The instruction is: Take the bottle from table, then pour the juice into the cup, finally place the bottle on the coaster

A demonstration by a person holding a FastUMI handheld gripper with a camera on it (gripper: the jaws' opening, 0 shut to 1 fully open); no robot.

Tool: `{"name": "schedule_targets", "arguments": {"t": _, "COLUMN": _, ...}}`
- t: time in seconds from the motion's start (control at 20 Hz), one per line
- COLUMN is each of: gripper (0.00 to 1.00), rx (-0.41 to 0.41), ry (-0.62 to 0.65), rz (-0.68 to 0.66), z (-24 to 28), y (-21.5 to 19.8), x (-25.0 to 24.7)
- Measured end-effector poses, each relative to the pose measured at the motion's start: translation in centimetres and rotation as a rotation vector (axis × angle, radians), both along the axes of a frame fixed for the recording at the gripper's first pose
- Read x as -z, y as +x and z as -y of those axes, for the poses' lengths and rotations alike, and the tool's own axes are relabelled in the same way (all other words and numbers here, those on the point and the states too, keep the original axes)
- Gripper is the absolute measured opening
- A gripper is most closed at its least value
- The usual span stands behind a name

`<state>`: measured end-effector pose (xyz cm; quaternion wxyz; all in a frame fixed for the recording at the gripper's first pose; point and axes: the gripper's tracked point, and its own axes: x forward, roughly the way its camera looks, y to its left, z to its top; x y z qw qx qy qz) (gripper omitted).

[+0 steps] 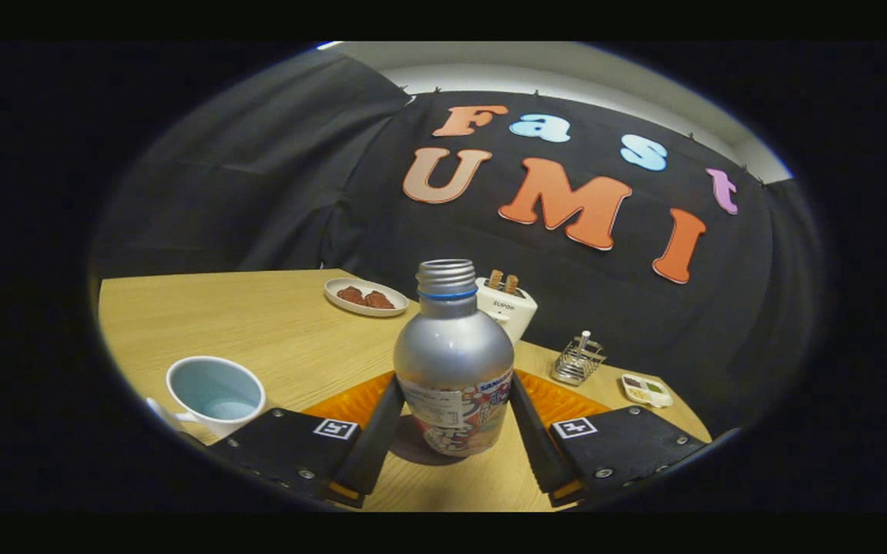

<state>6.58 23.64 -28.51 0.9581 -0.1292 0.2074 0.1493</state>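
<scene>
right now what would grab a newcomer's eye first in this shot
The silver bottle, uncapped and upright, stands between the jaws of the gripper, whose fingers sit close along both its sides. An orange coaster lies just behind it on the wooden table. Off to the left stands a white cup with a pale blue inside.

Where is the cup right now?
In the gripper view, the cup stands on the wooden table, just beyond the tool's left finger and left of the bottle held between the fingers.
</scene>
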Motion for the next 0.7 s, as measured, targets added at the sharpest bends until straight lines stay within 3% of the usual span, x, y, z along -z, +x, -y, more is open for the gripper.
{"name": "schedule_targets", "arguments": {"t": 0.35, "gripper": 0.77, "rx": 0.092, "ry": 0.217, "rz": -0.137, "z": 0.6, "y": 0.7, "x": 2.0}}
{"name": "schedule_targets", "arguments": {"t": 0.7, "gripper": 0.77, "rx": 0.158, "ry": 0.318, "rz": -0.185, "z": 1.4, "y": 0.9, "x": 3.4}}
